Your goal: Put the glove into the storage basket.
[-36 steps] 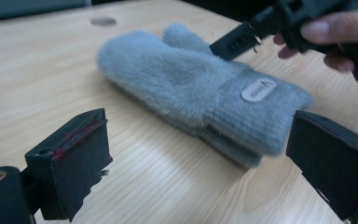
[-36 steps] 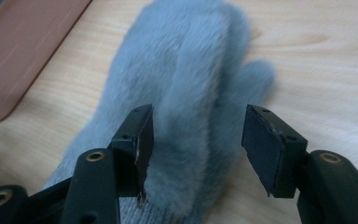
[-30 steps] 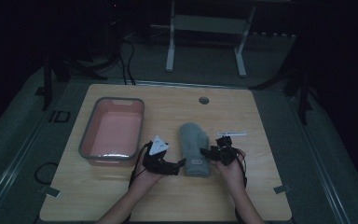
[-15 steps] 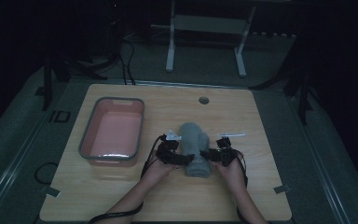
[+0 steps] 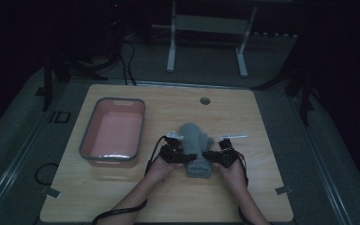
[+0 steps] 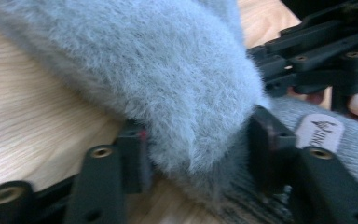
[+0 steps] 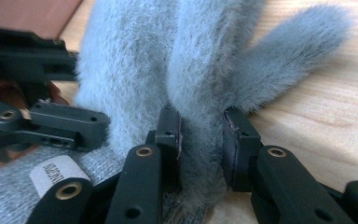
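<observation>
A grey fuzzy mitten [image 5: 194, 140] lies on the wooden table [image 5: 262, 187], cuff toward the person. My left gripper [image 5: 183, 158] is at the cuff's left side and my right gripper [image 5: 211, 157] at its right. In the left gripper view the jaws of my left gripper [image 6: 198, 144] are shut on a fold of the fuzzy mitten [image 6: 168, 70], just above the knit cuff with its label [image 6: 319, 130]. In the right gripper view my right gripper [image 7: 200, 135] pinches the mitten's [image 7: 135, 60] edge below the thumb [image 7: 298, 42].
A pink basin with a grey rim [image 5: 86, 136] stands left of the mitten. A thin light strip [image 5: 233, 137] lies on the table right of the mitten. A round hole [image 5: 205, 101] sits near the table's far edge.
My left gripper has moved right from beside the basin to the mitten's cuff and closed on it. The right gripper has stayed at the cuff's right side.
</observation>
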